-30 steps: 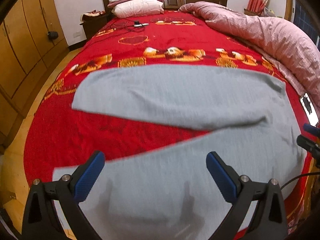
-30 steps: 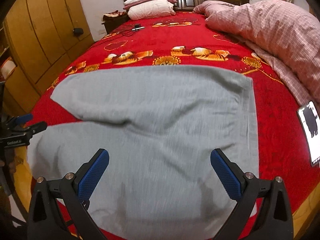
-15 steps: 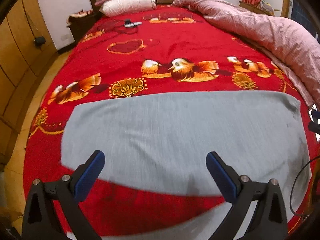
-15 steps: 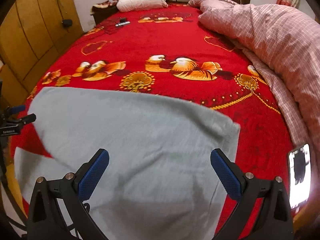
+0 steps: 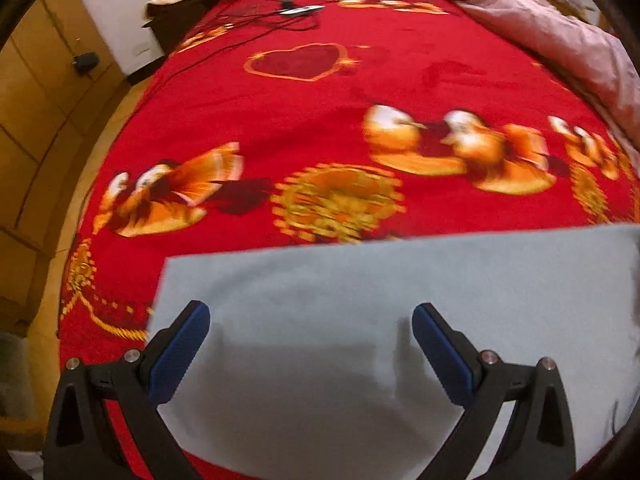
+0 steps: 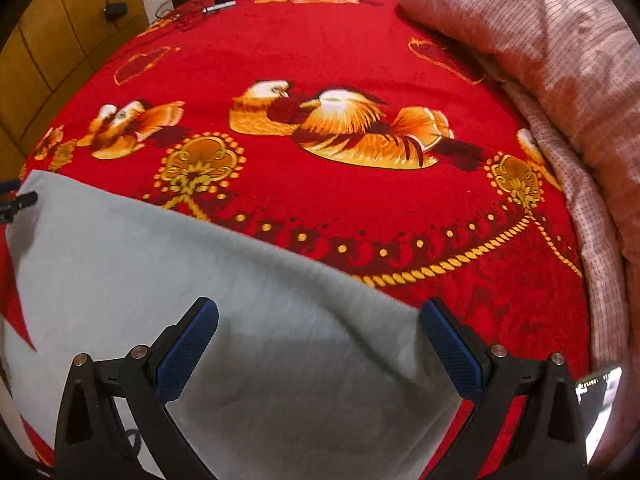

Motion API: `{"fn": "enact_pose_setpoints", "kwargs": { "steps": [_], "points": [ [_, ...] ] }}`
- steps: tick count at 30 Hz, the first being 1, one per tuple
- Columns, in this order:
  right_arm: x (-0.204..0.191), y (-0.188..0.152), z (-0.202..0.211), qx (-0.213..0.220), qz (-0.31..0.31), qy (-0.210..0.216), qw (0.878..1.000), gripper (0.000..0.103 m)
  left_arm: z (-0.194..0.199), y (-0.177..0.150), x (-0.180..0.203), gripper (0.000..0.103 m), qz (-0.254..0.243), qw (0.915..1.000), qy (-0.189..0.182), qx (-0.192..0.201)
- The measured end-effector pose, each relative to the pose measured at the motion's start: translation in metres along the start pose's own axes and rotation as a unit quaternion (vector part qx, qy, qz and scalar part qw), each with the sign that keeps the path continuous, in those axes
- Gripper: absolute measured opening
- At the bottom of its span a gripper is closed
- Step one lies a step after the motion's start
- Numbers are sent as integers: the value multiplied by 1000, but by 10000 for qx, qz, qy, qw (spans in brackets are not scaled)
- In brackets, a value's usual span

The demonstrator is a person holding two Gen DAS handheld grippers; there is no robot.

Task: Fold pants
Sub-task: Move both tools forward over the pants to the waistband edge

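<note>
One pair of grey pants (image 5: 360, 304) lies flat at the near end of the red bedspread (image 5: 320, 120). One pink quilt (image 6: 540, 48) is heaped at the far right. Two grippers hover low above the cloth: the left gripper (image 5: 310, 316) and the right gripper (image 6: 318, 316), each spread wide, pinching nothing.

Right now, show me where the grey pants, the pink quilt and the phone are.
grey pants (image 6: 240, 320): right wrist view, flat middle of the fabric.
pink quilt (image 6: 560, 52): right wrist view, top of the bunched fold.
phone (image 6: 600, 404): right wrist view, lit screen at the bed's edge.
</note>
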State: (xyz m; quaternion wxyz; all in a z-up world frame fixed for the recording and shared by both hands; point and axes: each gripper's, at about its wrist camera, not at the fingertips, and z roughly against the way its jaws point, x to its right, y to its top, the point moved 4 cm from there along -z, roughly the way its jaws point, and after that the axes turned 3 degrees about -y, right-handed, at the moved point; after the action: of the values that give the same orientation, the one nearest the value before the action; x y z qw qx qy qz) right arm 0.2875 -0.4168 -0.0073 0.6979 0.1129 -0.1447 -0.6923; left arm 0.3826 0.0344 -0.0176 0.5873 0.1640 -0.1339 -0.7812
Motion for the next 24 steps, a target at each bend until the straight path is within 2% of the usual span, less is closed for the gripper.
{"fn": "enact_pose_setpoints", "kwargs": {
  "steps": [4,6,9,14,18,24],
  "points": [
    [2,3,-22,-312,21,144,9994,100,-23,1,-23,103,158,9995,218,-186],
    [3,2,-33,-471,39,209,9987,101,-31,-1,-33,103,376,9991,-87,-182],
    [3,1,-38,-400,133,264,9988,103,-35,-3,-39,103,498,9982,-304,-131],
    [5,5,-42,-494,156,270,9983,103,-37,-1,-42,103,366,9984,-424,-84],
    [4,13,-46,-324,216,180,9991,103,-36,1,-37,102,433,9987,-257,43],
    [4,15,-46,-273,199,196,9992,103,-35,3,-29,95,504,9984,-243,111]
  ]
}}
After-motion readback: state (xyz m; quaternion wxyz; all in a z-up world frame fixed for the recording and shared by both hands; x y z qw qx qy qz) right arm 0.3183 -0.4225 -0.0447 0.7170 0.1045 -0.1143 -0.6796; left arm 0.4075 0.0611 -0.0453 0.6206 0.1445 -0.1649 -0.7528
